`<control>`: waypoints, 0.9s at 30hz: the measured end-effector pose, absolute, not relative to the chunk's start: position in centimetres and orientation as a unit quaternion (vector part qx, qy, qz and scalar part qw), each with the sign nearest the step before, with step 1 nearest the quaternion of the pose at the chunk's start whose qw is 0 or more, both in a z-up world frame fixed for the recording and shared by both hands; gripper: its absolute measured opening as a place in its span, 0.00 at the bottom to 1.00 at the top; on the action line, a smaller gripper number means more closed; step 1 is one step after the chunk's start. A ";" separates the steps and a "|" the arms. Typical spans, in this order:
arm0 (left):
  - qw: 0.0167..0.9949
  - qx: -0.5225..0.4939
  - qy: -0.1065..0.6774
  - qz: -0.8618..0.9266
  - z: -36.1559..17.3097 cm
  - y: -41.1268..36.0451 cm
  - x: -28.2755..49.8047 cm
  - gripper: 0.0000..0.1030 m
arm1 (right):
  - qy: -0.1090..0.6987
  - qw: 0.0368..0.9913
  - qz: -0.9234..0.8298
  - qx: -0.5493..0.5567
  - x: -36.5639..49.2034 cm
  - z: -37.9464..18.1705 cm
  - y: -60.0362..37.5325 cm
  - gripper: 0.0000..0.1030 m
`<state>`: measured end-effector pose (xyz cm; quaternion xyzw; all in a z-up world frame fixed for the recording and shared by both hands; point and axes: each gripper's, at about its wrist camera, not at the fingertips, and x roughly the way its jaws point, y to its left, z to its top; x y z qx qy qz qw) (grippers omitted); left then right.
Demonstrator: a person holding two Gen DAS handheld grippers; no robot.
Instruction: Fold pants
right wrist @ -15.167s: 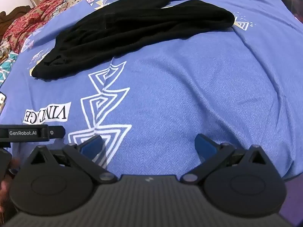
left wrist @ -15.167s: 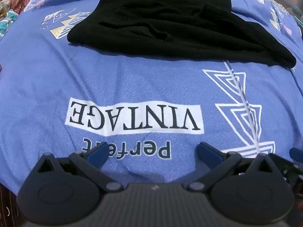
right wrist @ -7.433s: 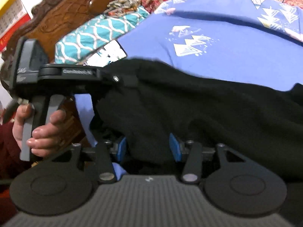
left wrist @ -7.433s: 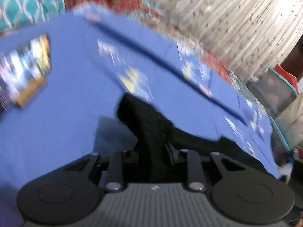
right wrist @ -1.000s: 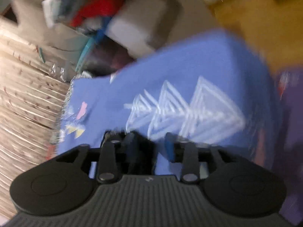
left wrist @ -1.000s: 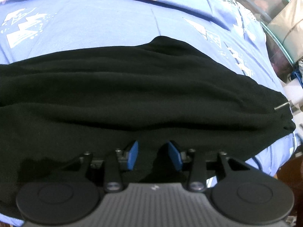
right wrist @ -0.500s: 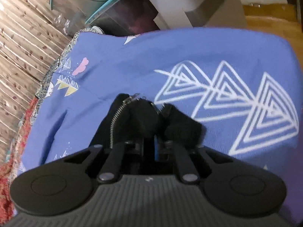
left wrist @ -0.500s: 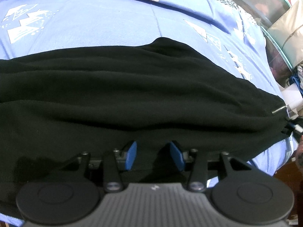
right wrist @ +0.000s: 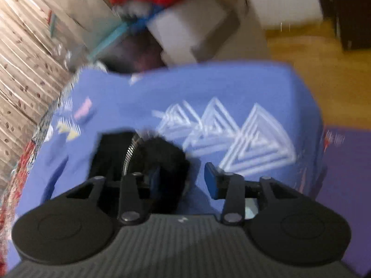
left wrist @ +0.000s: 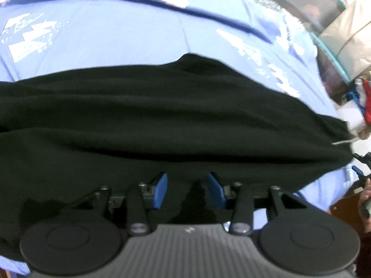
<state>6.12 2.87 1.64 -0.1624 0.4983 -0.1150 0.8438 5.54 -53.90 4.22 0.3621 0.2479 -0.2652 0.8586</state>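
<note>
- Left wrist view: the black fleece pants point(left wrist: 162, 120) lie spread across the blue printed bedsheet point(left wrist: 116, 34). The left gripper point(left wrist: 187, 188) has its blue pads apart, with dark cloth bunched between them; whether they pinch it I cannot tell.
- Right wrist view, blurred: the right gripper point(right wrist: 183, 180) is opening its jaws over the pants' zippered end point(right wrist: 148, 155) near the bed's corner; the right pad stands clear over the sheet.

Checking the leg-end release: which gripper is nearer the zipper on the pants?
Right. The right gripper sits just behind the zipper, jaws opening, fabric by its left pad. The left gripper is mid-length on the pants, far from that end.
</note>
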 end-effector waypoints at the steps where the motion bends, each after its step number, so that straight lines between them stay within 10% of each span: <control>1: 0.846 -0.162 0.493 -0.121 2.0 2.8 6.0 0.39 | 0.234 0.866 -0.288 0.335 5.4 5.1 -52.8 0.44; 7: 0.844 -0.148 0.497 -0.138 1.5 1.5 6.3 0.39 | 0.200 0.915 -0.198 0.288 5.5 8.7 -47.6 0.44; 17: 0.830 -0.168 0.515 -0.131 -0.6 2.9 5.5 0.36 | 0.416 0.874 0.046 0.247 10.7 0.8 -35.4 0.42; 27: 0.864 -0.205 0.443 -0.128 2.0 7.0 4.2 0.46 | 0.389 0.880 0.041 0.269 9.2 0.2 -35.6 0.43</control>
